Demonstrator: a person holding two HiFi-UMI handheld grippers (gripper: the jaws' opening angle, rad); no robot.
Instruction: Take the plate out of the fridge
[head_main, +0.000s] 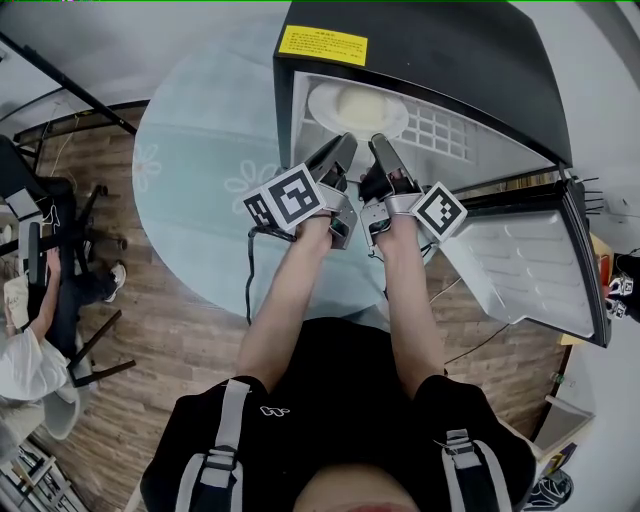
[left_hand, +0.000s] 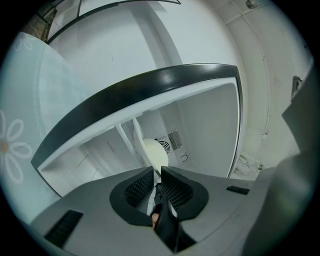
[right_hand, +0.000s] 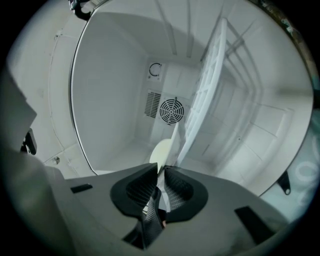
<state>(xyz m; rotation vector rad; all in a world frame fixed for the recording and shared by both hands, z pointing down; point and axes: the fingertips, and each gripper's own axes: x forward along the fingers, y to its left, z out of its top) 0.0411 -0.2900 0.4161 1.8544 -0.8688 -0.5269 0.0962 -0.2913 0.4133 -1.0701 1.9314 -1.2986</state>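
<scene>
The left tool (head_main: 343, 142) and right tool (head_main: 381, 143) are side by side, each pinched nearly shut on the near rim of the plate (head_main: 357, 106). The plate still lies on the wire shelf (head_main: 437, 126) inside the open fridge (head_main: 430, 50). The grasp looks made, so next comes a level, even pull straight out.

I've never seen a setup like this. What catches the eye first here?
A small black fridge stands open on a pale blue round surface, its door swung to the right. Inside, a pale plate lies on the shelf, and the left gripper and right gripper each pinch its near rim.
</scene>
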